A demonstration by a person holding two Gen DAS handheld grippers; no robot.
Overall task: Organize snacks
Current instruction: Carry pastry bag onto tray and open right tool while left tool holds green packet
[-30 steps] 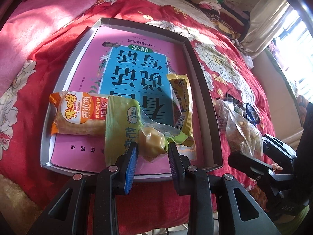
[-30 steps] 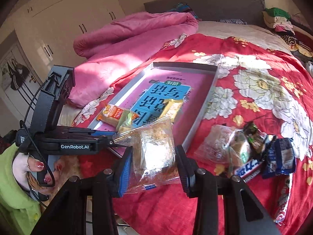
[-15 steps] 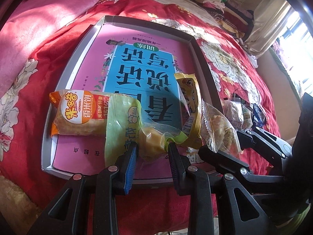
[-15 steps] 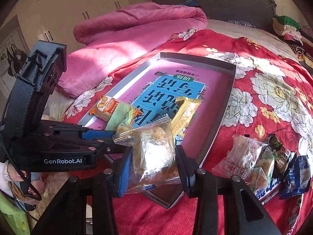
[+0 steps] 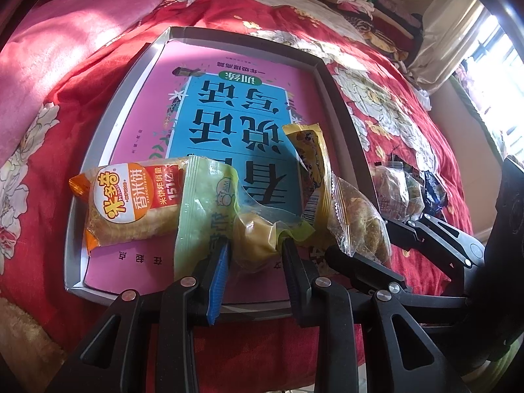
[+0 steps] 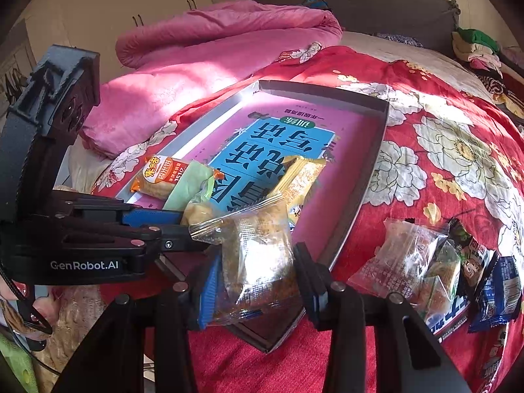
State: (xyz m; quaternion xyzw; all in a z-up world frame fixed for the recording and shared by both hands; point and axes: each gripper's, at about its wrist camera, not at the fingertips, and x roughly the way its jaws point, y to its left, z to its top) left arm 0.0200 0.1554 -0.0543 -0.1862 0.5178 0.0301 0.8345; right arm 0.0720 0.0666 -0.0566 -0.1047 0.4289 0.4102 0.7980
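A grey tray (image 5: pixel 137 75) (image 6: pixel 376 150) lined with a pink and blue book lies on the red bed. In it lie an orange rice-cracker pack (image 5: pixel 131 203) (image 6: pixel 157 180) and a yellow snack bar (image 5: pixel 311 163) (image 6: pixel 301 180). My left gripper (image 5: pixel 253 249) is shut on a green-and-clear snack pack (image 5: pixel 203 216) at the tray's near edge. My right gripper (image 6: pixel 255 262) is shut on a clear packet of brown snack (image 6: pixel 258 255), held over the tray's near right corner, right beside the left gripper; this packet also shows in the left wrist view (image 5: pixel 357 226).
Several loose snack packs (image 6: pixel 432 265) (image 5: pixel 406 190) lie on the bedspread right of the tray. A pink quilt (image 6: pixel 213 52) is heaped to the left and behind. Folded clothes (image 5: pixel 360 3) sit at the far right of the bed.
My right gripper has carried the clear packet left from the bedspread to over the tray's near right corner, closing in on the left gripper. The left gripper stays put on the green pack.
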